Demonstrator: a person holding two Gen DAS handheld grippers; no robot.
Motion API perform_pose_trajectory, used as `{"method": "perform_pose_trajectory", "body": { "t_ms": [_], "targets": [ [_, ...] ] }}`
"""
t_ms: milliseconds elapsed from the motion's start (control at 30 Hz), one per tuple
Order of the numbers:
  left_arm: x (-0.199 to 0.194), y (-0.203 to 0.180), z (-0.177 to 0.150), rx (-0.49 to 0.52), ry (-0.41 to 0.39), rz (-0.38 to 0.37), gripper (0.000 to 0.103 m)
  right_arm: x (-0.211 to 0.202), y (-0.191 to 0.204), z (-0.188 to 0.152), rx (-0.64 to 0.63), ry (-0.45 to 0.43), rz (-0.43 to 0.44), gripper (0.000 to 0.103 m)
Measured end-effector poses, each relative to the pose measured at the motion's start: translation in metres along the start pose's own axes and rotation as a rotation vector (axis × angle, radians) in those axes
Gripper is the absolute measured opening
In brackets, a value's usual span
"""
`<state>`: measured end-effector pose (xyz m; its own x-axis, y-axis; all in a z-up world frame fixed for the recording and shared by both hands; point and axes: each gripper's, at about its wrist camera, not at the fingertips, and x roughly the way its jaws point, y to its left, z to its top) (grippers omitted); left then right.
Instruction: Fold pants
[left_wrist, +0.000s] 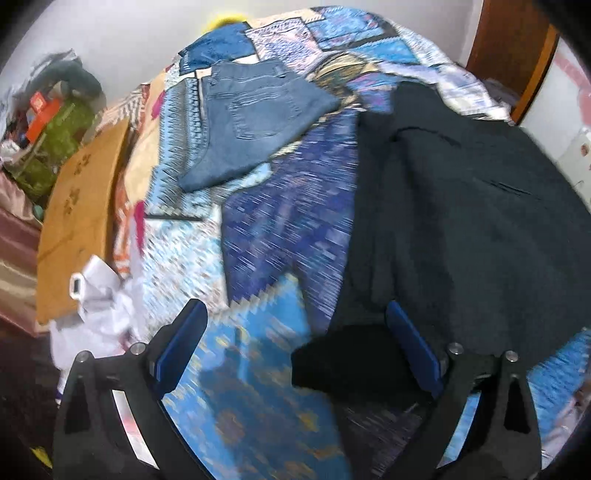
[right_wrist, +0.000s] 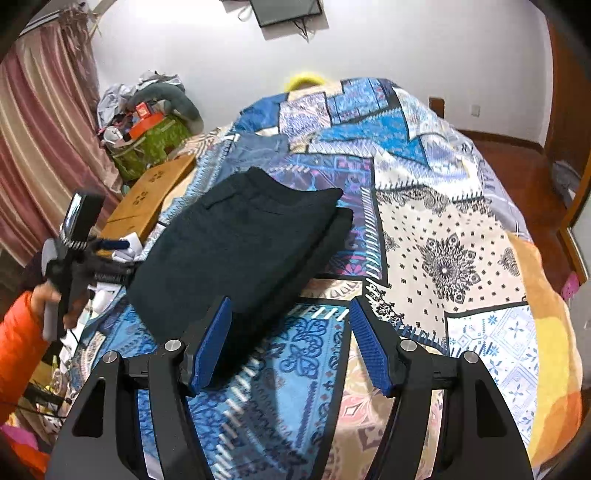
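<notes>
The dark pants (right_wrist: 240, 243) lie on the bed in the middle left of the right wrist view, already doubled over into a thick, layered rectangle, so the folding looks mostly done; whether one more fold is meant I cannot say. Their long axis runs from the lower left of that frame up toward the upper centre, with the stacked folded edges facing right and what seems to be the waistband end pointing away toward the wall. Neither gripper has hold of them. The right gripper (right_wrist: 290, 341) hovers just past the near corner, its blue fingers (right_wrist: 212, 345) spread apart with only bedspread between them. The left gripper (left_wrist: 295, 349), seen in its own blurred view, is likewise spread wide, a dark corner of cloth lying between its fingers but not pinched. In the right wrist view it sits at the left edge, held by a hand (right_wrist: 48, 295) in an orange sleeve (right_wrist: 18, 343). Beyond, a folded pair of blue jeans (left_wrist: 251, 118) rests on the patchwork bedspread (right_wrist: 461, 240), toward the upper left of the left wrist view, near a cardboard box (left_wrist: 81, 221) off the bed's side.
</notes>
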<state>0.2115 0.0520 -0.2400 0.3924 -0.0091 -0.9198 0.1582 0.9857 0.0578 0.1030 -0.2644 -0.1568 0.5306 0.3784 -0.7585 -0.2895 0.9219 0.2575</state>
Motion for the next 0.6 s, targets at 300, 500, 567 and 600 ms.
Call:
{"method": "perform_pose_trajectory", "body": {
  "t_ms": [300, 500, 567, 600],
  "targets": [
    [-0.048, -0.043, -0.014, 0.031, -0.139, 0.003, 0.092, -0.004, 0.011, -0.007, -0.034, -0.029, 0.004, 0.062],
    [-0.063, -0.069, -0.010, 0.079, -0.204, -0.017, 0.071, 0.013, 0.004, -0.011, -0.022, 0.000, -0.037, 0.062],
    [-0.052, -0.073, -0.010, 0.080, -0.178, -0.006, 0.065, 0.017, 0.000, -0.013, -0.007, 0.000, -0.018, 0.061],
    [-0.045, -0.073, -0.010, 0.070, -0.161, -0.012, 0.061, 0.018, -0.002, -0.014, 0.000, 0.000, -0.008, 0.058]
  ]
}}
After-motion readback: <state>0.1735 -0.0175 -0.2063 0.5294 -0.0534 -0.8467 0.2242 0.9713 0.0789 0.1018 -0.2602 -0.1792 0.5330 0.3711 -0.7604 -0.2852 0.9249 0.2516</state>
